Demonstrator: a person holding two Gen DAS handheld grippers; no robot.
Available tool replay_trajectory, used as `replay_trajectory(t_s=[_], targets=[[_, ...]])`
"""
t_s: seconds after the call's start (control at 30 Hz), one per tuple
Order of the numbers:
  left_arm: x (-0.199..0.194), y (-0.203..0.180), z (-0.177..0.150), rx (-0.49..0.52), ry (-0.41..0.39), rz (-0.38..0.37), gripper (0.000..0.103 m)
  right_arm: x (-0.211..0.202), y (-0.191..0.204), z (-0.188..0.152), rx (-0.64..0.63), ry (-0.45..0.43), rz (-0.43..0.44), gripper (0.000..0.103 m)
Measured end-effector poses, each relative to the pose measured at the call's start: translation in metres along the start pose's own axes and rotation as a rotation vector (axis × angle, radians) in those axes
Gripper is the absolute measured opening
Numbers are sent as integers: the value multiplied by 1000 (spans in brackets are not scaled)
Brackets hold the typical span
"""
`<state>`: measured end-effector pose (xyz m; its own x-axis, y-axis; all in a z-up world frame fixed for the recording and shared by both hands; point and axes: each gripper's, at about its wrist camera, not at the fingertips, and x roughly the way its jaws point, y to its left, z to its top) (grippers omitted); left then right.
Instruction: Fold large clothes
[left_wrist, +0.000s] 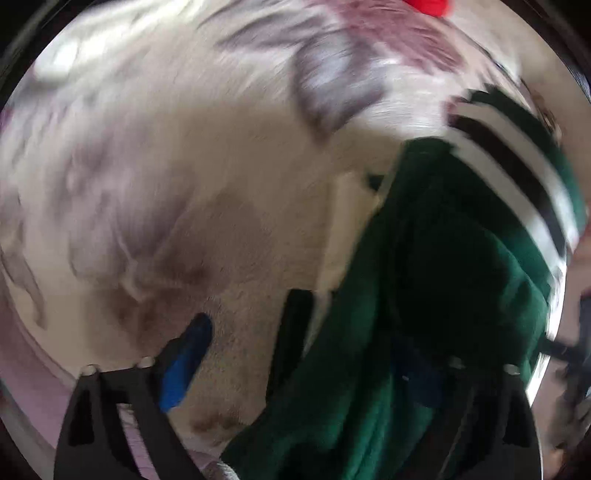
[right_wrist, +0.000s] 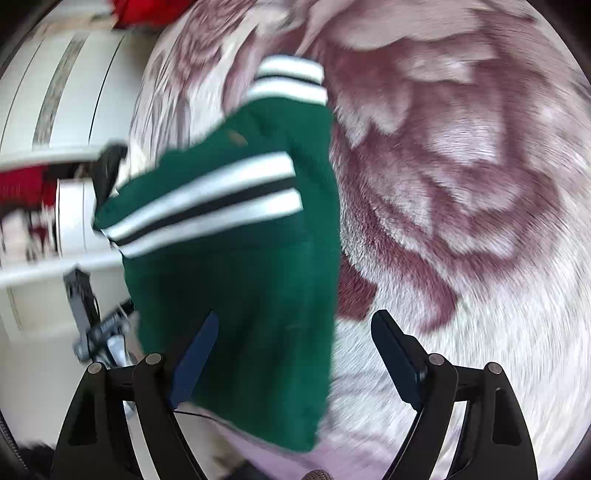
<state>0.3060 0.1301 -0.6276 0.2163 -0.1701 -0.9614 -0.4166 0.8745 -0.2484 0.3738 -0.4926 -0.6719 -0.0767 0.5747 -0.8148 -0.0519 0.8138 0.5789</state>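
Note:
A dark green garment with white and black stripes hangs folded over a bed with a maroon and white floral cover. My right gripper is open, and the garment's lower edge lies between its fingers. In the left wrist view the same garment drapes over the right side of my left gripper. The left finger with its blue pad shows, but the right finger is hidden by cloth. The view is blurred.
White cabinets with red items stand left of the bed in the right wrist view. A dark device on a stand sits by the bed's edge. A red object shows at the top of the left wrist view.

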Motion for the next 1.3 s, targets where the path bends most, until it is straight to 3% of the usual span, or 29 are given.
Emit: replay_trajectory(t_s=[0.07,0.27,0.37,0.4,0.43,0.5,0.53,0.6,0.73,0.93,0.97,1.03,1.1,1.13,1.23,1.3], targets=[[3,11,6,-55,0,-46,103,25,-5,13,-39,31,72,88],[-13,3,4,1,-43,-4,102,65,-7,60,-109,87,286,103],[-17,11,0,-11,-65,1,102,71,5,66,-161,79,282,103],[-18,13,-2,-25,-67,-27,102,70,7,64,-165,64,279,103],[-19,18,-4,-42,-73,-31,102,68,8,61,-151,43,285,97],[-23,21,-8,-62,-83,-22,102,61,10,53,-113,3,324,67],[-26,19,-9,-72,-94,-19,102,55,12,48,-87,-22,331,57],[-34,21,-14,-82,-107,-10,102,46,10,34,49,-92,379,44],[-59,33,-31,-90,-126,18,102,40,-17,-16,444,-196,555,39],[-95,70,-57,-110,-156,107,102,40,-42,-144,938,-355,764,38],[-99,80,-64,-111,-159,132,102,42,-39,-182,1041,-379,789,38],[-97,99,-81,-114,-153,187,102,49,-31,-229,1094,-350,769,39],[-83,115,-94,-135,-128,220,102,55,-23,-253,1034,-234,642,47],[-73,123,-104,-140,-119,236,102,63,-21,-264,983,-135,567,50],[-40,137,-124,-113,-93,303,102,55,-30,-272,878,-30,427,60],[-11,143,-133,-114,-70,314,102,31,-32,-262,785,-45,304,63]])
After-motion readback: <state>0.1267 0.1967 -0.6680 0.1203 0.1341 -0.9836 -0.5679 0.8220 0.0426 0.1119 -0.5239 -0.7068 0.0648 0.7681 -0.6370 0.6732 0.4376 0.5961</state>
